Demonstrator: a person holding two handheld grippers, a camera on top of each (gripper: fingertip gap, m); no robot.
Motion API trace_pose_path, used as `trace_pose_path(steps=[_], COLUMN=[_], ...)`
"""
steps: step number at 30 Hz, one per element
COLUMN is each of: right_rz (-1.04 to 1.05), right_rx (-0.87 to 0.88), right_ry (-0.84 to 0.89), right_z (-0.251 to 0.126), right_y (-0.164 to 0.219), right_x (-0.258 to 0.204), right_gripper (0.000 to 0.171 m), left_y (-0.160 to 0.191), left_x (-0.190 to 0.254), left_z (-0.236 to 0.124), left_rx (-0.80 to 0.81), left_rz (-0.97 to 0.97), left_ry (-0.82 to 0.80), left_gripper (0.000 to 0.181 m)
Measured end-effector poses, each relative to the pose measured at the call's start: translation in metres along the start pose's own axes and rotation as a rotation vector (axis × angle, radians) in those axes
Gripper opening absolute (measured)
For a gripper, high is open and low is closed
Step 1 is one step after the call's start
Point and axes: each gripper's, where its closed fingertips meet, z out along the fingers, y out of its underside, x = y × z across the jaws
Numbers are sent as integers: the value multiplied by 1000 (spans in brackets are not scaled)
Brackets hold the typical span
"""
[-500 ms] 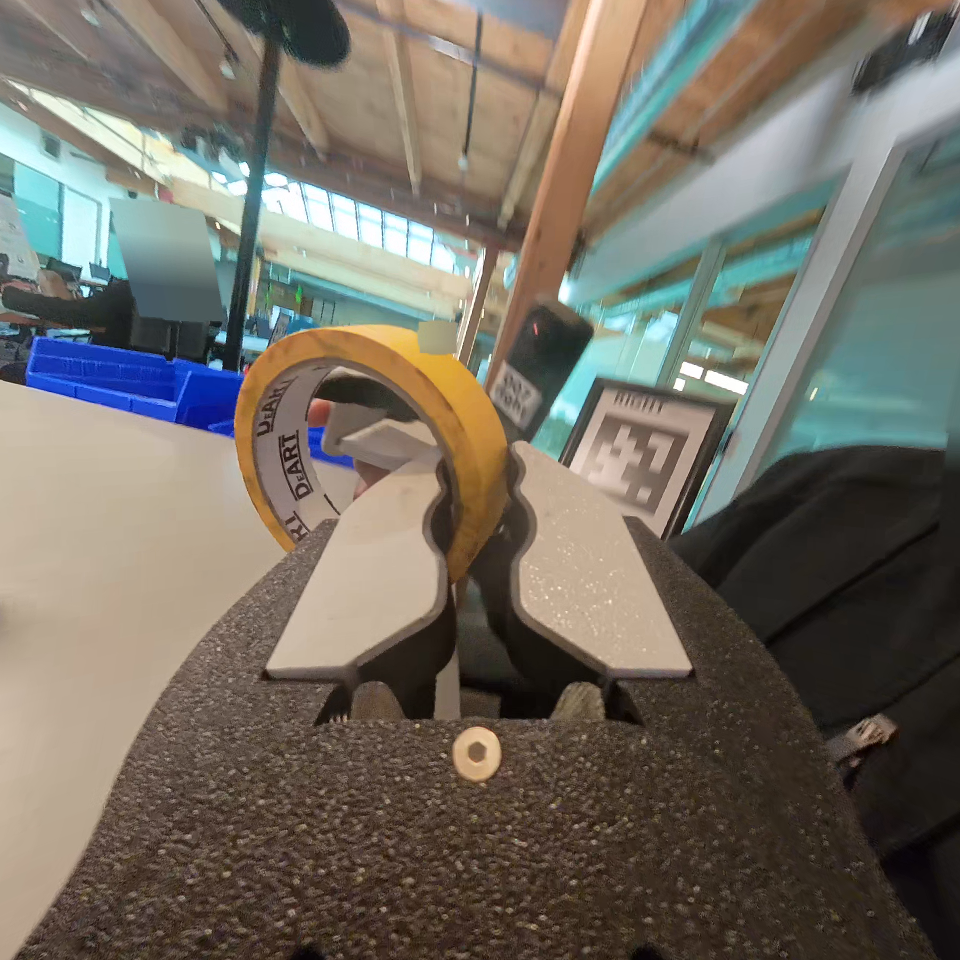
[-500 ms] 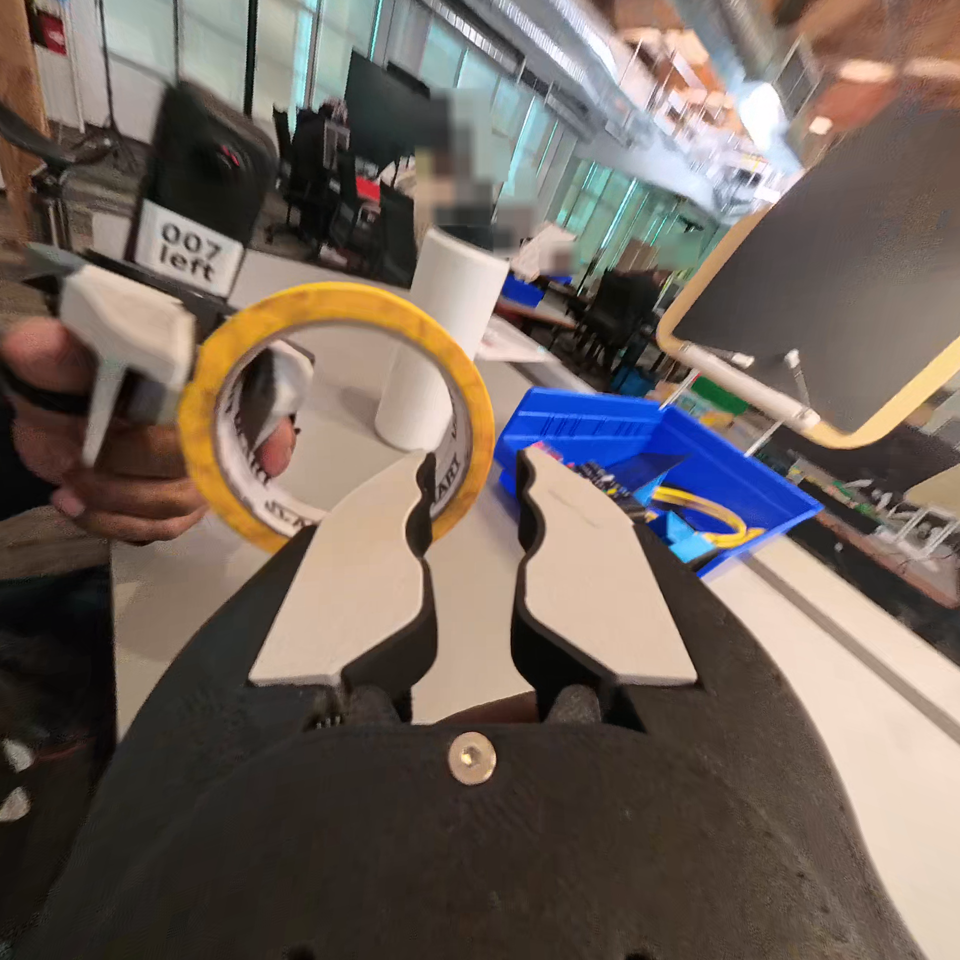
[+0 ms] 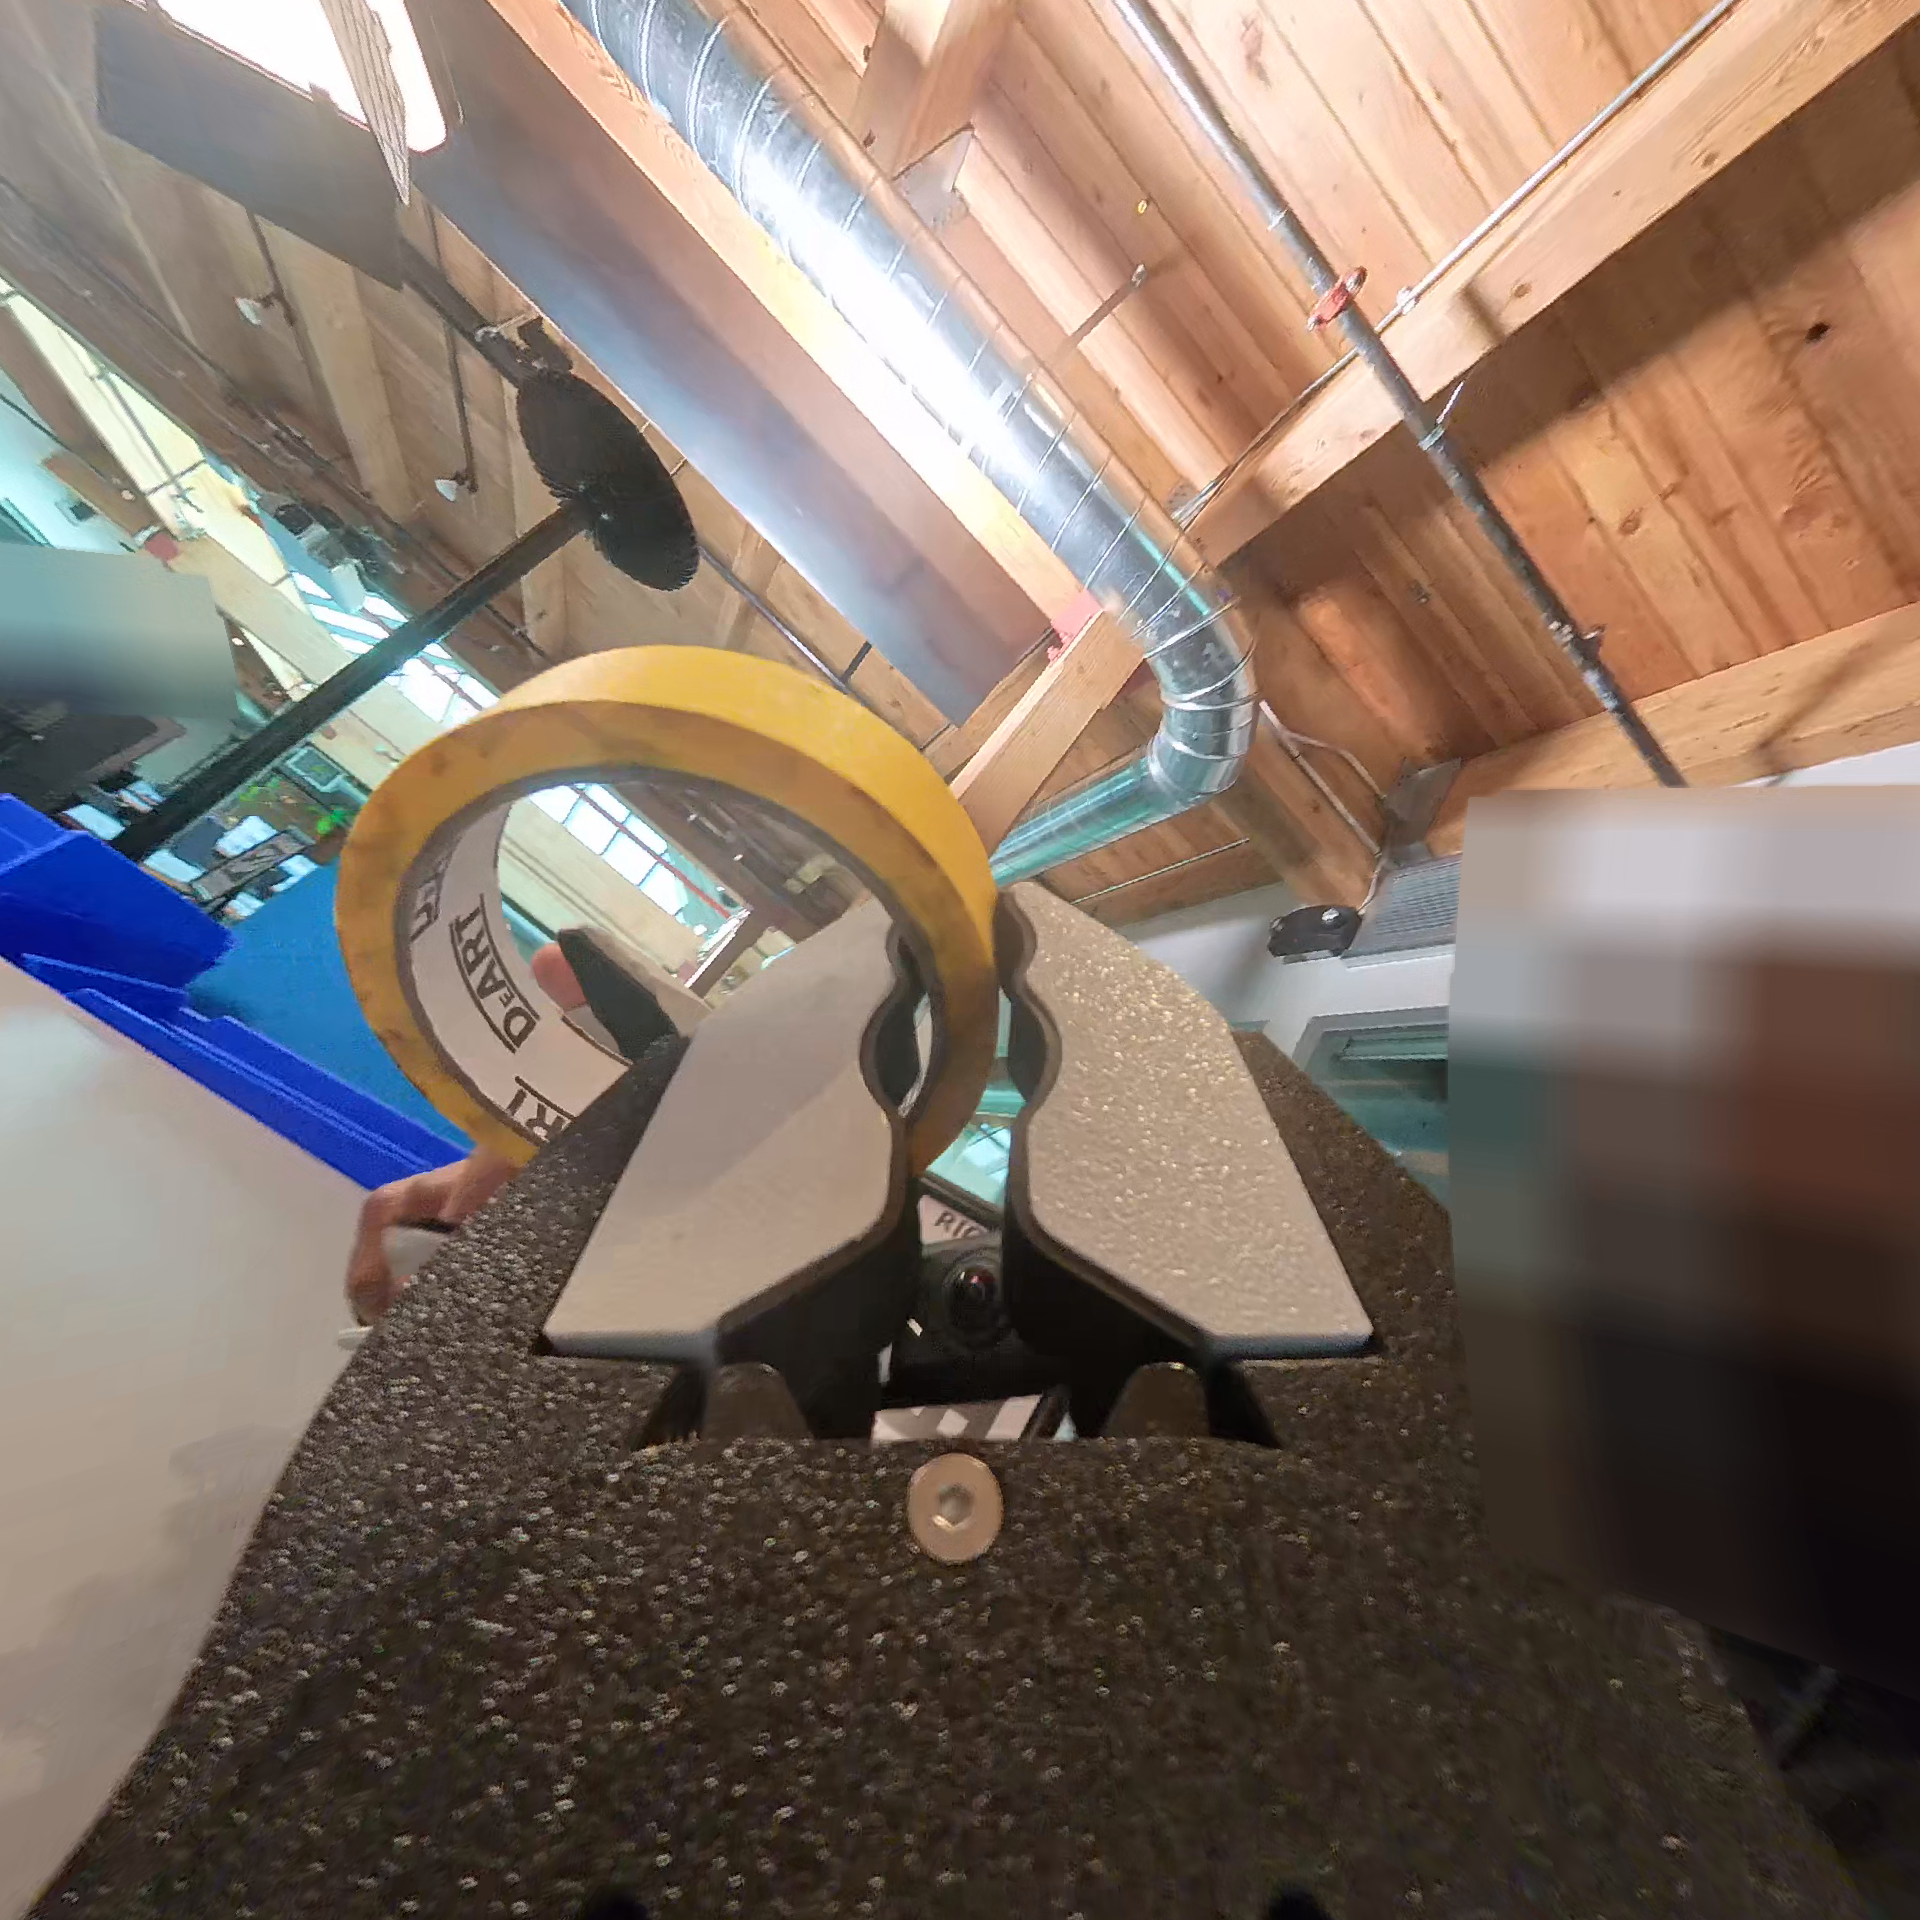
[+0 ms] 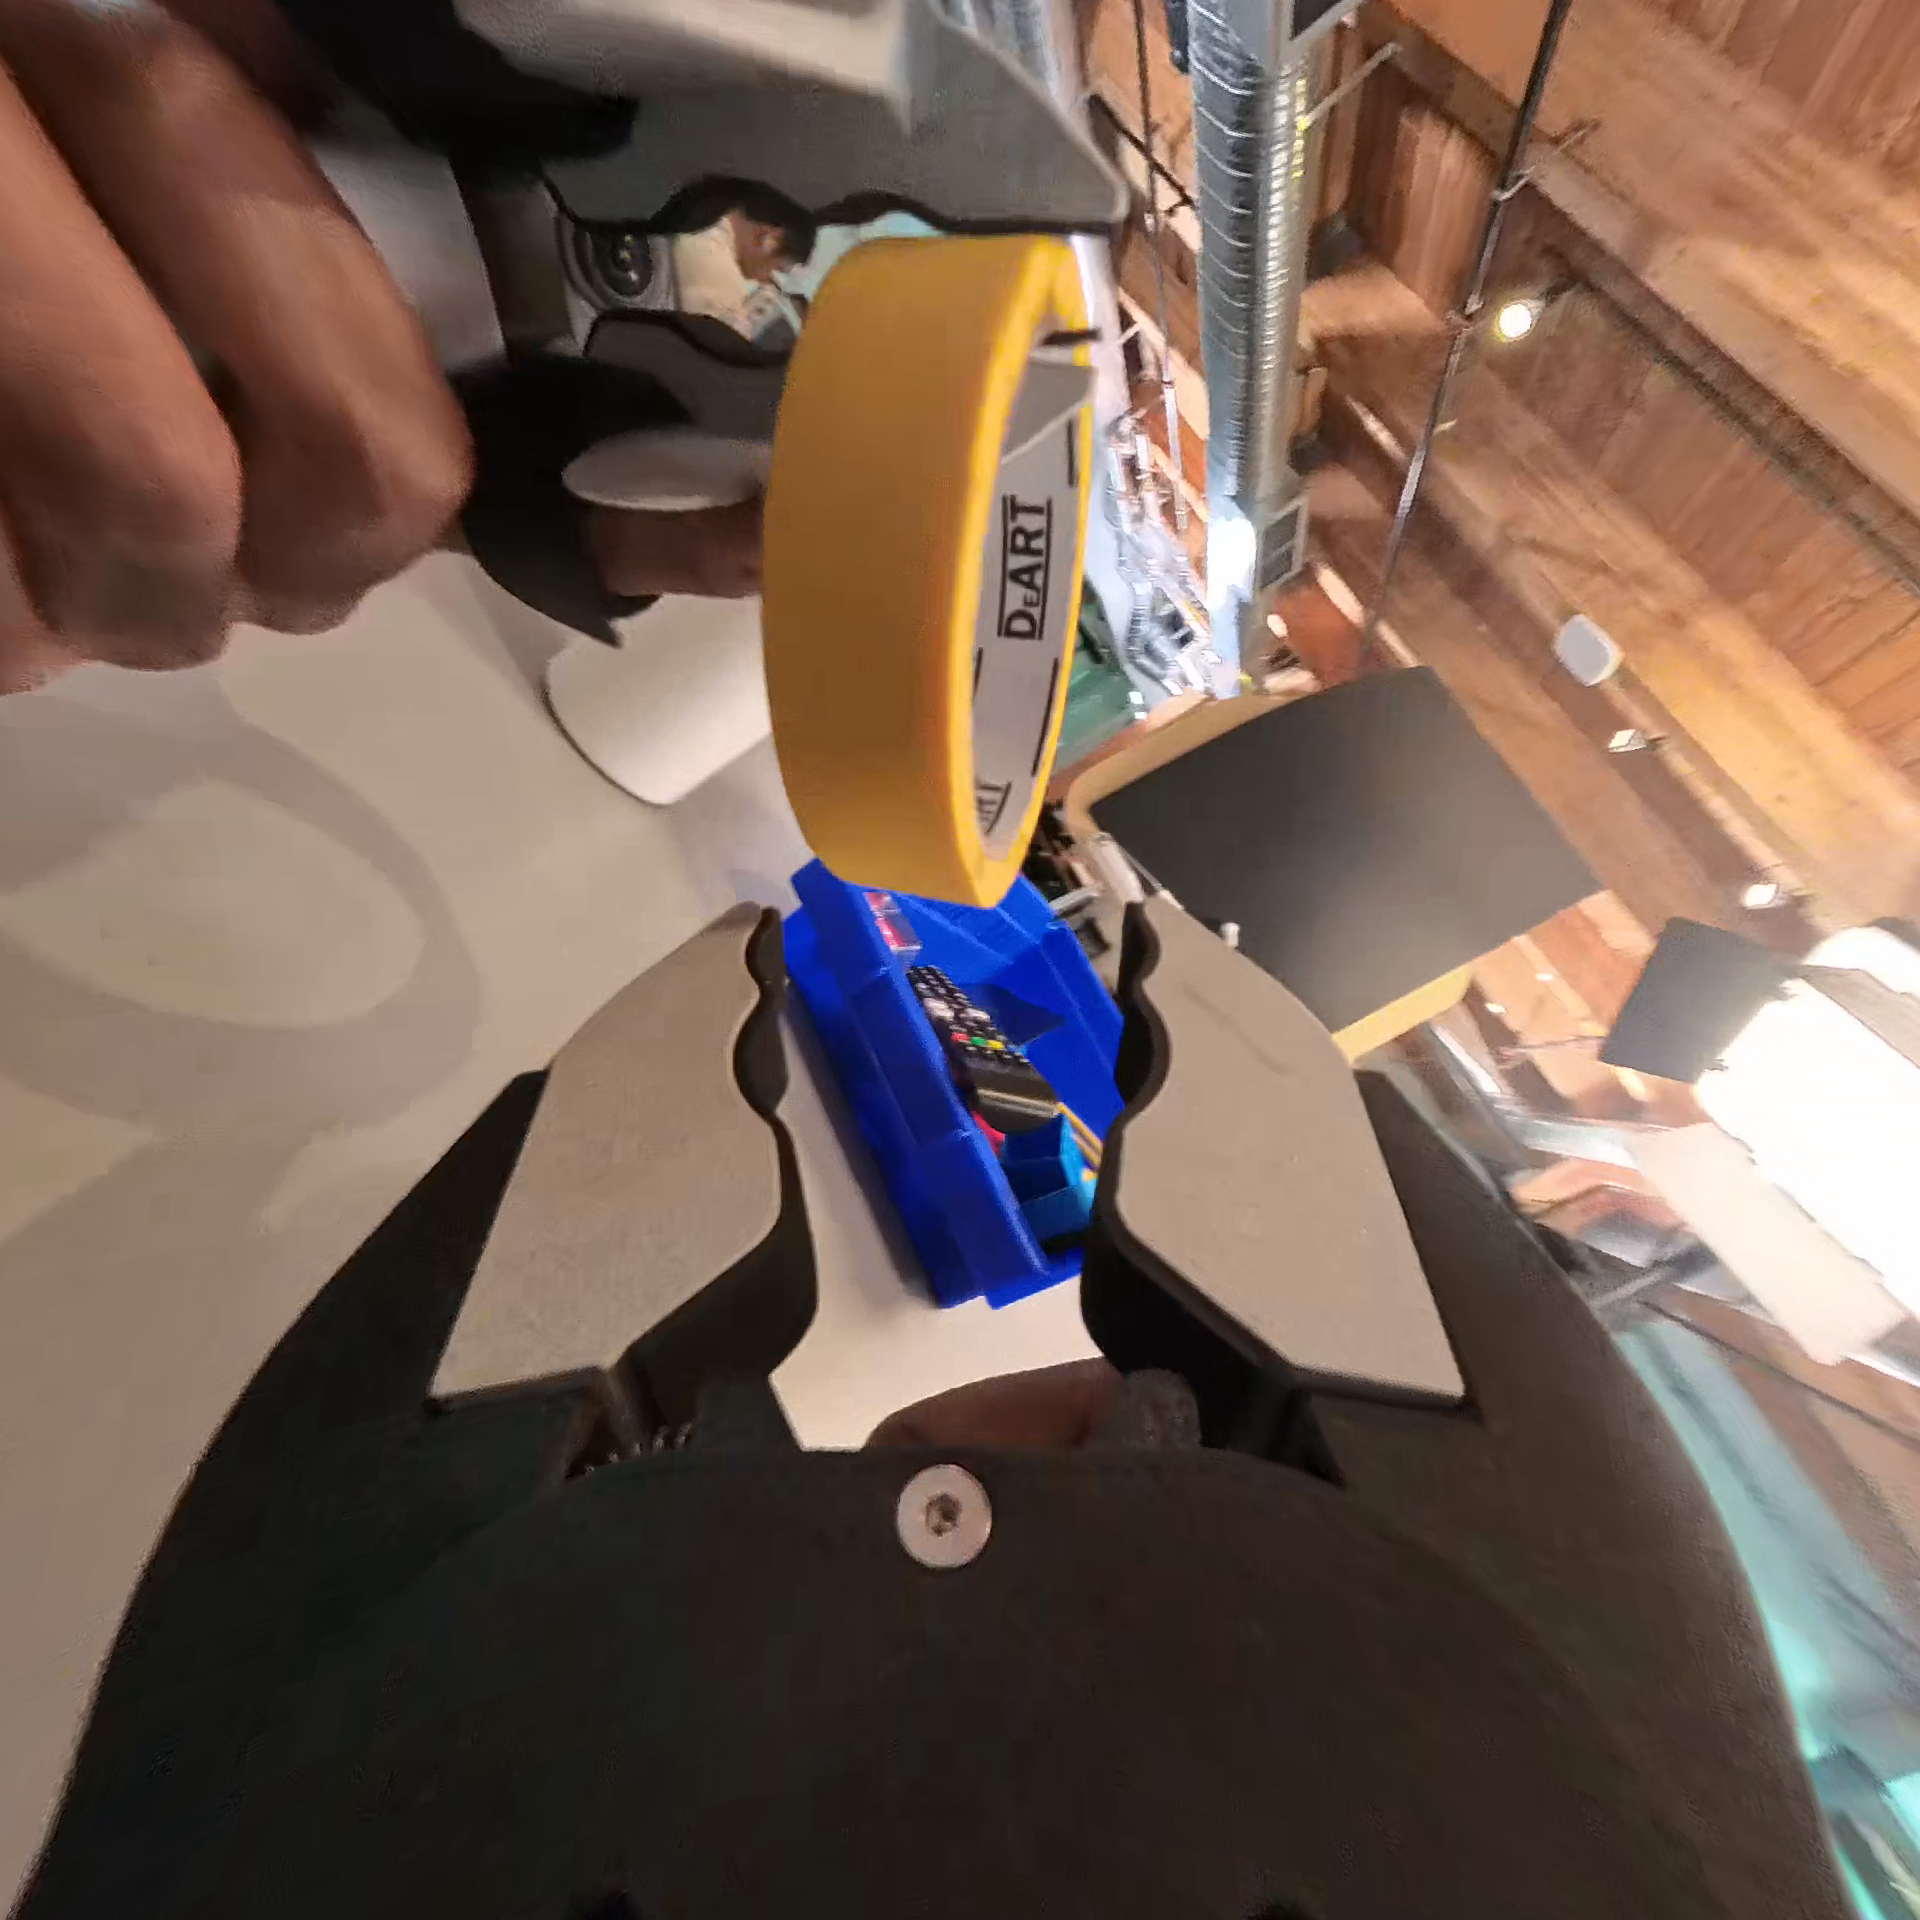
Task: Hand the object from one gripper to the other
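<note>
Tape (image 3: 665, 727) pinched by wall in left gripper (image 3: 956, 935), held aloft. Right gripper (image 4: 945, 935) spread wide, empty, just below tape's lower edge, apart. Advance until free rim sits deep between pads (image 4: 644, 1143); centre, clamp firmly, only then release left.

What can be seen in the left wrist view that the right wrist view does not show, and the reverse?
Only the left wrist view shows the left gripper with its jaws clamped on the tape roll's rim. Only the right wrist view shows the right gripper open below the roll, and a remote control in the blue bin. Both show the yellow tape roll and the ceiling duct.
</note>
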Motion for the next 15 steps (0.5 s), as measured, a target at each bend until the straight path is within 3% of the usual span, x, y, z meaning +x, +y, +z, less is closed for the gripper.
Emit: trace_pose_path(steps=[4, 9, 15], right_rz=[-119, -133, -119], right_rx=[-42, -53, -58], right_ry=[154, 201, 214], right_z=[3, 2, 1], right_y=[-1, 0, 1], right_x=[9, 13, 17], right_gripper=[51, 32, 31], left_y=[10, 16, 19], left_x=[-1, 2, 2], left_z=[3, 5, 6], left_rx=[41, 58, 30], left_rz=[-101, -125, -100], left_ry=[38, 79, 88], left_gripper=[12, 12, 13])
